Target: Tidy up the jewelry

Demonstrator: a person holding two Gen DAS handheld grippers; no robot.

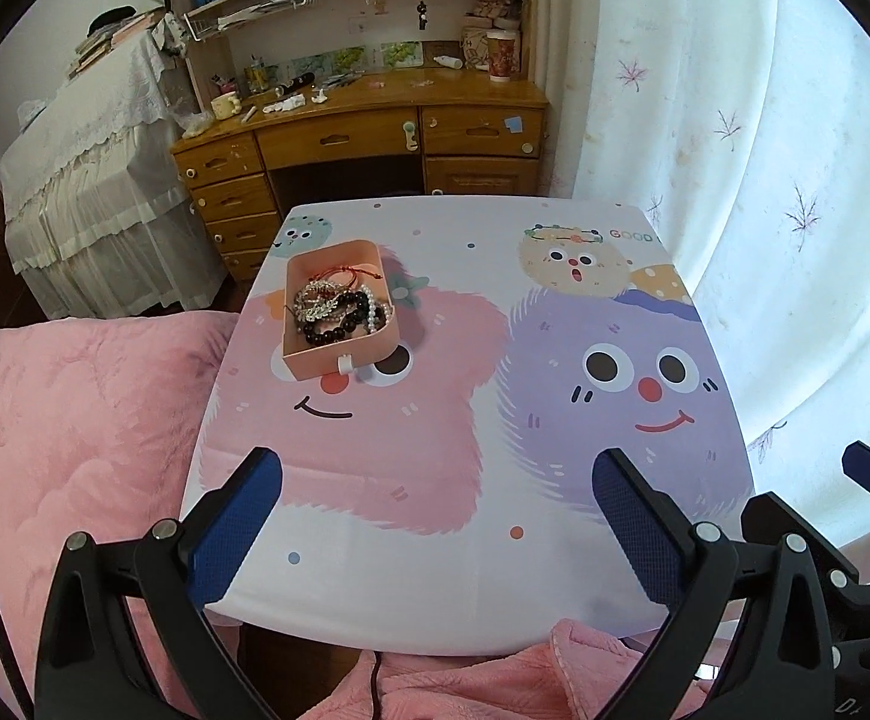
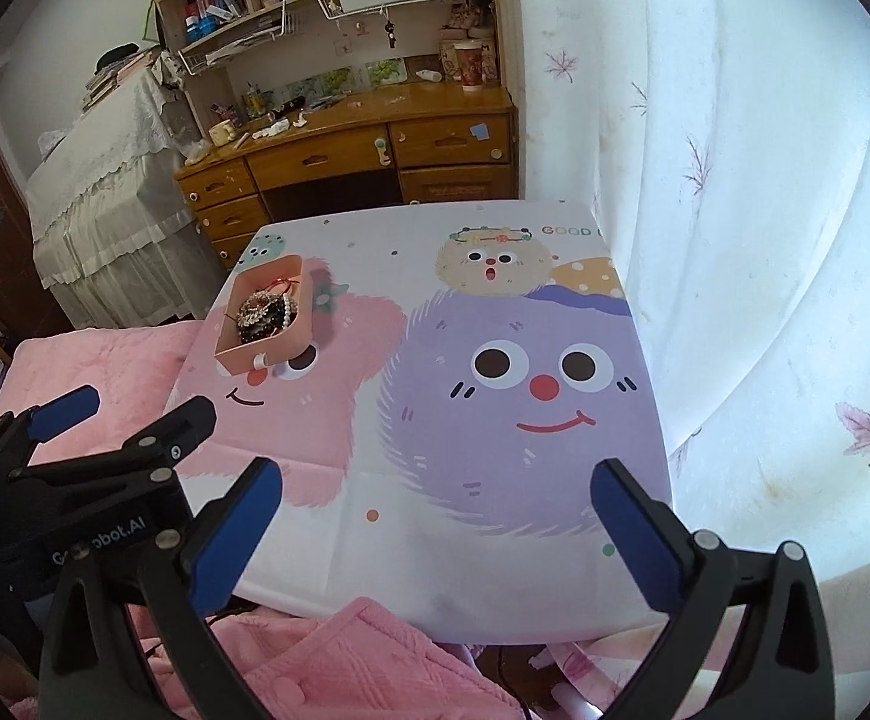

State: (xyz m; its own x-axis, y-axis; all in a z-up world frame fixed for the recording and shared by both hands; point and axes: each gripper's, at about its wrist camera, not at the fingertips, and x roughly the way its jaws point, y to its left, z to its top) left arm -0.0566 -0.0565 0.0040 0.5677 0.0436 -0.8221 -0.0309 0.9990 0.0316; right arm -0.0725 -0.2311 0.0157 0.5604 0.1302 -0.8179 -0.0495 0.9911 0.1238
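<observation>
A peach drawer-like box (image 1: 339, 360) with a white pull tab sits on the left part of the table (image 1: 465, 570), which has a cartoon cloth. In the box lies a heap of jewelry (image 1: 339, 309): black beads, pearls, silver chain, a red cord. The box also shows in the right wrist view (image 2: 258, 354), with the jewelry (image 2: 267, 315) inside. My left gripper (image 1: 435, 516) is open and empty over the table's near edge. My right gripper (image 2: 435, 528) is open and empty, to the right of the left one (image 2: 129, 414).
A pink quilt (image 1: 75, 450) lies left of and below the table. A wooden desk (image 1: 363, 138) with shelves stands behind it. A white curtain (image 1: 765, 180) hangs on the right. A cloth-covered unit (image 1: 87, 180) stands at far left.
</observation>
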